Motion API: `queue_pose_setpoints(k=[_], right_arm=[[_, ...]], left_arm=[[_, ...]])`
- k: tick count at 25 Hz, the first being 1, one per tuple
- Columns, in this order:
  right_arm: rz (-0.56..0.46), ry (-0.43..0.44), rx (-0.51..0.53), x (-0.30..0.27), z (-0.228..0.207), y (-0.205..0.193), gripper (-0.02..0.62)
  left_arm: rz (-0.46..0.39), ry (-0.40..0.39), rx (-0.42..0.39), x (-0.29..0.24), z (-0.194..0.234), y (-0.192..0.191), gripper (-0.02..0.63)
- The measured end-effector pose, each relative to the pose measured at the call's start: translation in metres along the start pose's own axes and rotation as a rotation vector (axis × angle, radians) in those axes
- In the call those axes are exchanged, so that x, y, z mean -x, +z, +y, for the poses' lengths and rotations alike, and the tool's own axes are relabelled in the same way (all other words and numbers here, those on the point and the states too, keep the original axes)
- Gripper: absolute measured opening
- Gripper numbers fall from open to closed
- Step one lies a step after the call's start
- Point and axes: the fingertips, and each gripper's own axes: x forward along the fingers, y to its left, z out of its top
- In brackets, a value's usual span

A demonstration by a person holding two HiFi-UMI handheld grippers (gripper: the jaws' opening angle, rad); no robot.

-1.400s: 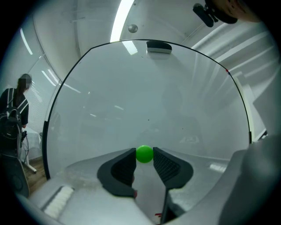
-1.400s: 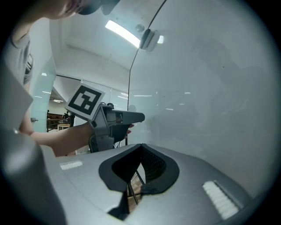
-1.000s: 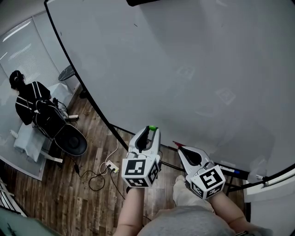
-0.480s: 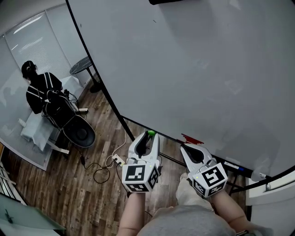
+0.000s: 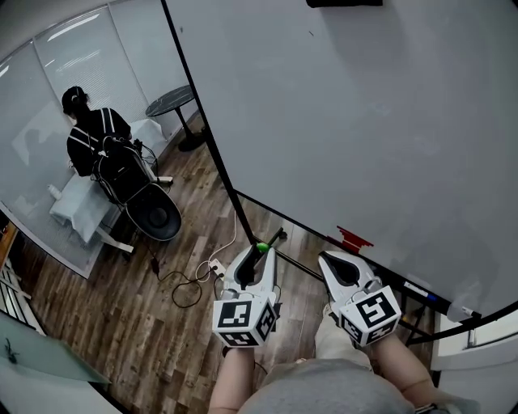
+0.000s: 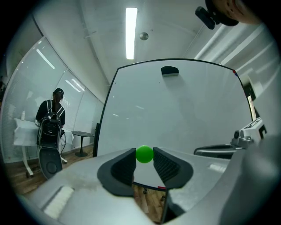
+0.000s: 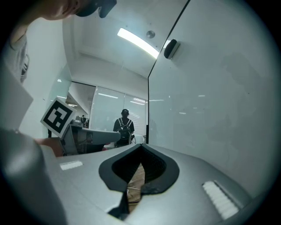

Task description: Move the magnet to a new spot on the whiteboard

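A small green ball magnet (image 6: 144,154) is pinched between the black pads of my left gripper (image 6: 144,157), which is shut on it. In the head view the magnet (image 5: 261,247) shows at the tip of the left gripper (image 5: 261,251), just off the lower left edge of the big whiteboard (image 5: 364,121). My right gripper (image 5: 329,259) hangs beside it to the right, below the board's bottom rail. Its jaws meet at the tips in the right gripper view (image 7: 141,146), with nothing between them. Both grippers point level at the whiteboard (image 6: 175,114).
A black eraser (image 5: 344,2) sticks high on the board, and a red piece (image 5: 354,239) sits at its lower edge. A person with a backpack (image 5: 93,137) stands at the left by a black chair (image 5: 154,214) and a round table (image 5: 171,101). A power strip and cables (image 5: 212,268) lie on the wood floor.
The view has swung left along the board. Both grippers have drifted that way, the left one sinking a little off the board's lower left edge with the green magnet still pinched.
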Motion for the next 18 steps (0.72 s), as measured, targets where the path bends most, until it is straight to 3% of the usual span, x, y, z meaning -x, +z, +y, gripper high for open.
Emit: queue_pose_setpoints(k=[10, 18], right_arm=[[-0.004, 0.047, -0.007, 0.000, 0.038, -0.004, 0.000], [-0.011, 0.068, 0.000, -0.001, 0.054, 0.002, 0.000]], left_arm=[[0.025, 0.071, 0.026, 0.053, 0.024, -0.020, 0.135], [0.006, 0.073, 0.025, 0.066, 0.025, -0.013, 0.135]])
